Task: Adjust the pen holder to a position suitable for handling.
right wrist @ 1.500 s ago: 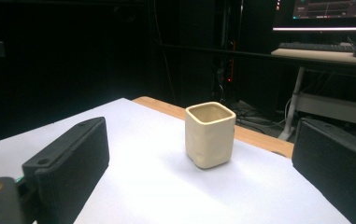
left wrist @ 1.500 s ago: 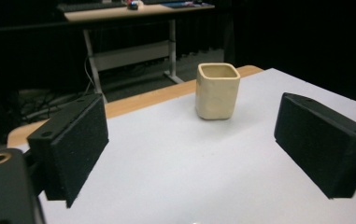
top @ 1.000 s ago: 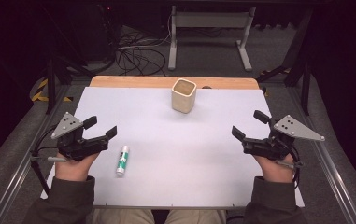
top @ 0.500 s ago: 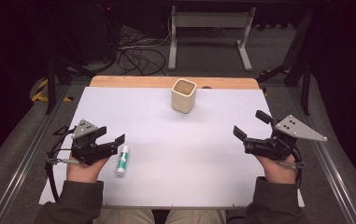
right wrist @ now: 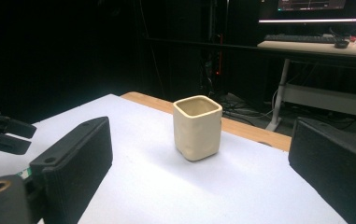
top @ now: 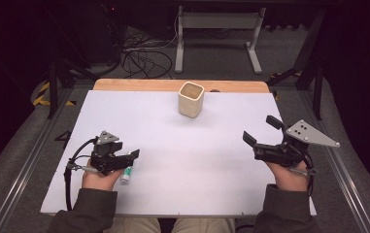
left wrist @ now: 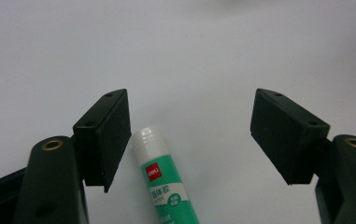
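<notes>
My left gripper (top: pixel 135 154) sits low over the near left of the table, and its jaws have just been closing: in the left gripper view the glue stick (left wrist: pixel 162 178) lies flat on the white sheet between them, its translucent cap close against my left pad (left wrist: pixel 112 133) while the right pad (left wrist: pixel 285 135) stands well apart from it, so nothing is gripped yet. That lopsided fit is my worry. I judge that if the jaws close from here, the near pad will push the round tube first and it may roll or skid sideways on the smooth sheet, or I may pinch only the cap end and have the stick swing as I lift. Farther along, toward the far middle, the cream square cup (top: pixel 191 99) stands upright and well apart from both hands. At the near right, my right gripper (top: pixel 259 129) hovers with its jaws wide and empty, aimed at that cup. The white table sheet (top: pixel 221 194) is bare and matte, with a strip of wood (top: pixel 139 85) along its far edge; beyond, the room is dark, with tangled cables (top: pixel 141 56) on the floor and a grey desk frame (top: pixel 216 22).
</notes>
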